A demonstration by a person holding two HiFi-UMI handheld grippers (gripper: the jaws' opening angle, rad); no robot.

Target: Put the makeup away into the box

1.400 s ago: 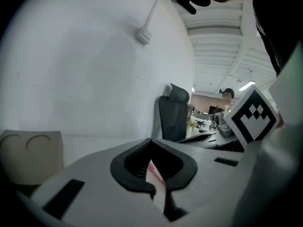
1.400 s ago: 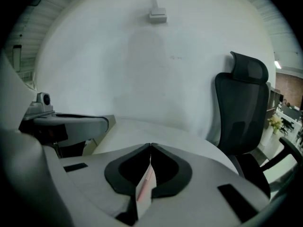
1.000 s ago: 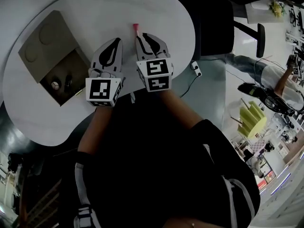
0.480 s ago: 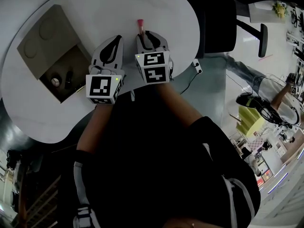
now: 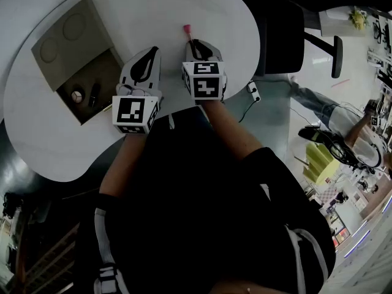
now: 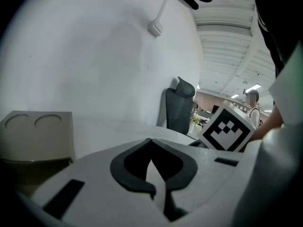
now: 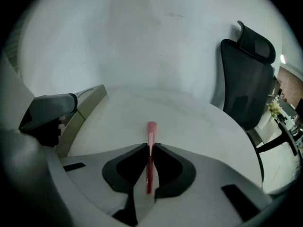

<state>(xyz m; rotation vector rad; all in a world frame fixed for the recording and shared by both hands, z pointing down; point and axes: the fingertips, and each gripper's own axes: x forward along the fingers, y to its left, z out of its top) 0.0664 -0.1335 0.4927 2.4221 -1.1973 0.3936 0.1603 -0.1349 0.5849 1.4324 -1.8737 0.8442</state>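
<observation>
The round-edged white table [image 5: 141, 11] lies bare on every side of the open beige cardboard box [image 5: 68, 38]. From the box towards the black office chair [image 5: 288, 35] there is open table surface, crossed only by the two grippers. The table's curved near rim runs just below the box and under both marker cubes. The left gripper [image 5: 152, 49] hovers just beside the box's open half with its jaws pressed together and nothing between them [image 6: 150, 143]. The right gripper [image 5: 195, 42], one step farther from the box, has just been closing its jaws and pinches a slim pink-capped red makeup stick [image 7: 151, 129]. The stick's cap pokes out past the jaw tips [image 5: 187, 30], while its lower shaft is hidden between the pads. In the left gripper view the box is cut off at the picture's edge, showing only the top with two round recesses [image 6: 35, 126]. Inside the box's dark compartment lie a small round white item [image 5: 76, 95] and a short dark stick [image 5: 94, 94], both too small to identify.
</observation>
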